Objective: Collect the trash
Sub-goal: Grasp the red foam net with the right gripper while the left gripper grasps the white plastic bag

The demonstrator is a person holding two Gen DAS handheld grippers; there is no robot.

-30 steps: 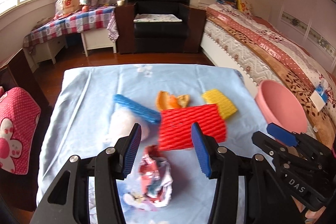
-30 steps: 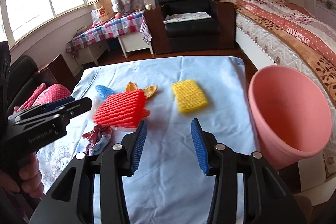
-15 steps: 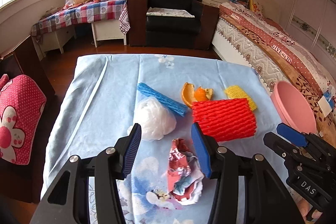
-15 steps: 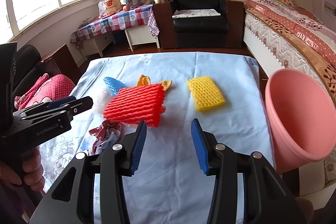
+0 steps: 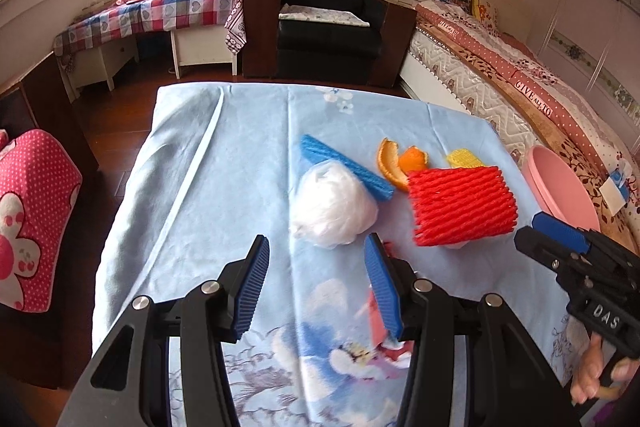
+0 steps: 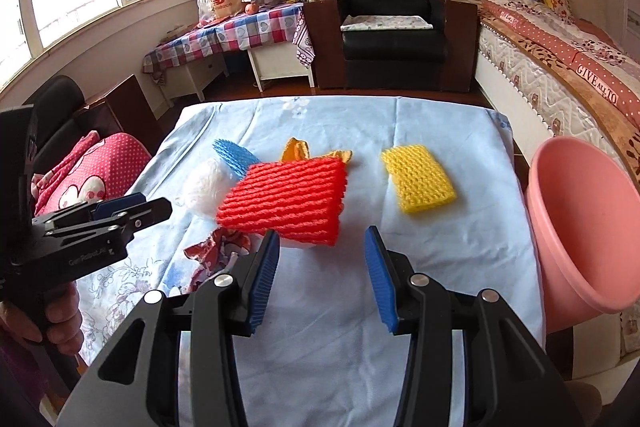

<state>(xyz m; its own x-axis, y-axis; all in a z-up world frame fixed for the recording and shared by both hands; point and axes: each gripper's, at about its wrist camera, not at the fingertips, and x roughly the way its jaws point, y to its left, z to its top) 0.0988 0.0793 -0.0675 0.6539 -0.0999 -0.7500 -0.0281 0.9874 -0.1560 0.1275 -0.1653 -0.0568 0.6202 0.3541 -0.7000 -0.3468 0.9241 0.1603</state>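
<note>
Trash lies on a table under a light blue cloth (image 5: pixel 224 187). In the left wrist view my left gripper (image 5: pixel 316 239) stands open and empty, just short of a white crumpled plastic ball (image 5: pixel 334 205). A blue foam net (image 5: pixel 344 165), orange peel (image 5: pixel 400 163), a red foam net (image 5: pixel 462 205) and a yellow foam net (image 5: pixel 462 159) lie beyond. A crumpled red wrapper (image 5: pixel 380 323) is partly hidden behind the right finger. My right gripper (image 6: pixel 320 235) is open and empty, just short of the red foam net (image 6: pixel 288 199). The yellow foam net (image 6: pixel 418 177) lies to its right.
A pink plastic bin (image 6: pixel 580 227) stands tilted off the table's right edge, against a bed (image 6: pixel 560 59). A black armchair (image 6: pixel 392 27) and a checkered side table (image 6: pixel 240 31) stand beyond the far edge. A pink dotted cushion (image 5: pixel 32 211) lies to the left.
My left gripper has moved left: the red wrapper slid from between its fingers to behind the right one, and the white ball now sits ahead. The right gripper drifted slightly.
</note>
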